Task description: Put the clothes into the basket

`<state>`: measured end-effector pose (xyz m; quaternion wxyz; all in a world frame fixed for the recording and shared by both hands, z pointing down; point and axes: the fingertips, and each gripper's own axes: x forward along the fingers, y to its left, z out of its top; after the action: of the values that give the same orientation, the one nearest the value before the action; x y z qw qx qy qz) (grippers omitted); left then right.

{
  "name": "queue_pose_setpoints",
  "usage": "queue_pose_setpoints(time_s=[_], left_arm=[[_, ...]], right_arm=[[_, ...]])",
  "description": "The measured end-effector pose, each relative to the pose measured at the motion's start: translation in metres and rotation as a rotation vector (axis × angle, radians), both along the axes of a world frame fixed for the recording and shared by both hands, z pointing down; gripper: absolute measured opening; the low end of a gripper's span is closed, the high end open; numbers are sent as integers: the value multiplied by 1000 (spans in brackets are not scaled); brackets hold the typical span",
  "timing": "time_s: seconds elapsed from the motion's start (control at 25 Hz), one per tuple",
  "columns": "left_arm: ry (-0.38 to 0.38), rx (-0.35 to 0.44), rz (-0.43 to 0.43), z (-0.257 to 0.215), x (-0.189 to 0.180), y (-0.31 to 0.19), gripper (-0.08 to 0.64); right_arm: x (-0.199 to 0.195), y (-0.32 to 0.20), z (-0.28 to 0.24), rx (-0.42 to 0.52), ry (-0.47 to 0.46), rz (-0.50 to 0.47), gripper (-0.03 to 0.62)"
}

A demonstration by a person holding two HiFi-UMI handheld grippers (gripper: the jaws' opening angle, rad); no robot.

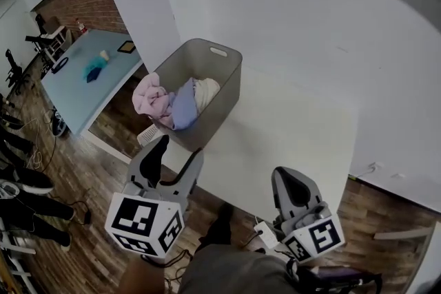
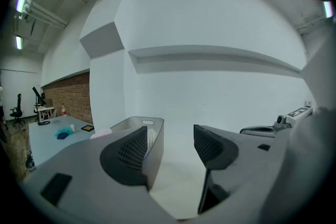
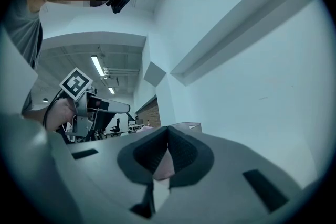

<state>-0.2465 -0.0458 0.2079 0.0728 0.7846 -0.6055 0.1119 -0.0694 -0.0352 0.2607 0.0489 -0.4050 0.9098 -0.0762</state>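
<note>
A grey plastic basket stands on the left end of a white table. In it lie a pink garment, a lavender one and a cream one. My left gripper hangs just off the table's near edge, in front of the basket, open with nothing between its jaws. Along its jaws I see the basket close ahead on the left. My right gripper is over the table's near edge further right, shut and empty. In its own view the jaw tips meet.
A light blue table with small objects stands at the left over a wooden floor. Cables and chair legs lie at the far left. A white power adapter lies on the floor below the table edge. White walls close off the far side.
</note>
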Motion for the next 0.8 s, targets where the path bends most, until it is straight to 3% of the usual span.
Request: queue_pose_setpoints(time_s=[0.12,0.28,0.36,0.52,0.8], left_arm=[[40,66,4,-16,10,9,247],[101,169,-29,-37,13,21,63],[126,203,-33,-44,15,25,25],[129,246,-12,-50,25,30,8],[147,345,-54,-59,31,38,8]], right_arm=[[10,11,-8,28,4,12,6],[20,17,-24,78,21,31,6],[24,17,-34,106,27,43,7],[31,16,-54,159,38,63,6],[33,13,-67,199,74,73,6]])
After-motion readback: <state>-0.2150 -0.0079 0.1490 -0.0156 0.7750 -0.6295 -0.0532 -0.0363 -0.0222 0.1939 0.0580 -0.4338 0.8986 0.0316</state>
